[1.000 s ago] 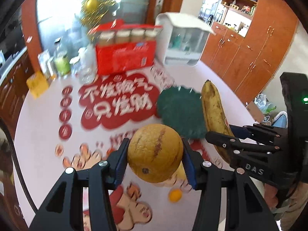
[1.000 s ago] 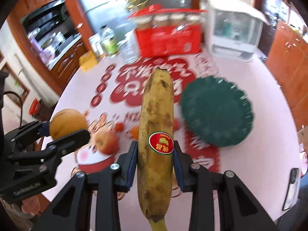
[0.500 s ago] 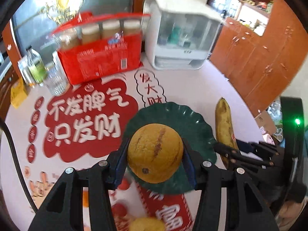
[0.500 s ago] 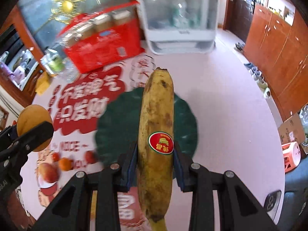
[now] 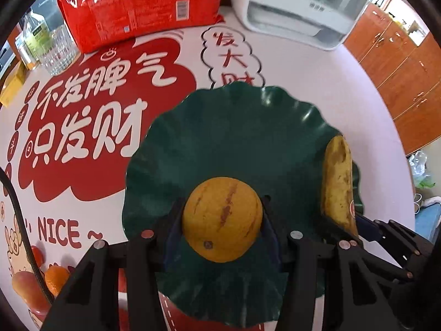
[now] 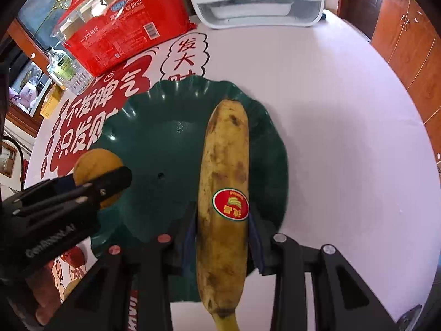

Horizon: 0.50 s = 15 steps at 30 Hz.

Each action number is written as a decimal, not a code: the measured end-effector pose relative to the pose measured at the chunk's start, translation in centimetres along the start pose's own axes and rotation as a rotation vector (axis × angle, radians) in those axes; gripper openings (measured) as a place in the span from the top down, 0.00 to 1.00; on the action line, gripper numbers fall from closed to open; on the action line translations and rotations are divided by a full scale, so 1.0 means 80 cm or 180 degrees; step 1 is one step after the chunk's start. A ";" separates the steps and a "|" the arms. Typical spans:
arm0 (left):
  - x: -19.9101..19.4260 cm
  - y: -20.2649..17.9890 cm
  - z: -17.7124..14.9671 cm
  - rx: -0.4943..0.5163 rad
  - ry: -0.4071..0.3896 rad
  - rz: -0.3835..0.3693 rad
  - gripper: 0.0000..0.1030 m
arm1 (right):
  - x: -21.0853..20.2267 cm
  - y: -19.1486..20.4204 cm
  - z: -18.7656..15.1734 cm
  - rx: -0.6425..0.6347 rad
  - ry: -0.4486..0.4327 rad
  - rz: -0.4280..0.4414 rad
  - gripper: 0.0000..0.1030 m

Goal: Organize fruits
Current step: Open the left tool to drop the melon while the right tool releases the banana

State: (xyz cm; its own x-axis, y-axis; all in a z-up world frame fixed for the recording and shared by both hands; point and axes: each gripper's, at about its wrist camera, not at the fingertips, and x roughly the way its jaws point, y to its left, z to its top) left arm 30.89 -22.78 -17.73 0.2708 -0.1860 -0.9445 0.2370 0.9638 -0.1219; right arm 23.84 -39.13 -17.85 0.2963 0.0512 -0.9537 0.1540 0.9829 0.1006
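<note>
1. The left gripper point(image 5: 222, 215) pinches an orange point(image 5: 222, 219) between its pads, over the green plate point(image 5: 234, 138) near the plate's 6 o'clock edge.
2. The right gripper point(image 6: 223, 237) pinches a spotted banana point(image 6: 224, 193), which lies lengthwise above the plate's 3 o'clock side.
3. The step in hand looks like delivery: both fruits hang over the plate, not yet let go. Whether either touches it cannot be told.
4. The next move calls for lowering each fruit onto the plate, then spreading the jaws; the round orange may roll towards the banana.
5. More fruit point(image 5: 52, 277) waits on the tablecloth point(image 5: 317, 77) at 8 o'clock.
</note>
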 end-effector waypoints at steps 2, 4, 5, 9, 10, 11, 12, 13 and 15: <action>0.008 0.003 0.000 -0.0009 0.0033 0.0031 0.51 | 0.004 0.001 0.002 -0.0026 -0.0035 0.0014 0.66; 0.010 0.006 0.002 -0.0026 0.0003 0.0022 0.51 | 0.004 0.004 0.004 -0.0068 -0.0080 -0.0043 0.66; 0.009 0.006 0.002 -0.0022 0.0004 0.0023 0.50 | 0.004 0.005 0.006 -0.0083 -0.0092 -0.0062 0.66; 0.007 0.009 0.004 -0.0030 -0.0015 0.0100 0.20 | 0.000 0.015 0.006 -0.0213 -0.0210 -0.0187 0.60; 0.006 0.010 0.005 -0.0036 -0.0026 0.0101 0.16 | -0.001 0.018 0.005 -0.0244 -0.0226 -0.0219 0.59; 0.003 0.012 0.004 -0.0053 -0.0041 0.0078 0.13 | -0.003 0.021 0.003 -0.0280 -0.0252 -0.0229 0.55; 0.003 0.013 0.004 -0.0065 -0.0032 0.0067 0.13 | -0.006 0.023 0.002 -0.0299 -0.0278 -0.0223 0.51; 0.003 0.015 0.004 -0.0085 -0.0004 0.0054 0.13 | -0.009 0.025 0.000 -0.0317 -0.0318 -0.0219 0.50; 0.001 0.019 0.003 -0.0137 0.0040 0.0037 0.12 | -0.017 0.029 -0.002 -0.0351 -0.0390 -0.0220 0.47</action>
State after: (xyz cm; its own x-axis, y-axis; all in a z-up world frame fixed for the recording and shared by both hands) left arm 31.48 -21.34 -17.94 0.2614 -0.1726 -0.9497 0.1934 0.9733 -0.1237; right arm 23.68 -36.87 -16.35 0.4022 -0.0325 -0.9150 0.0756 0.9971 -0.0022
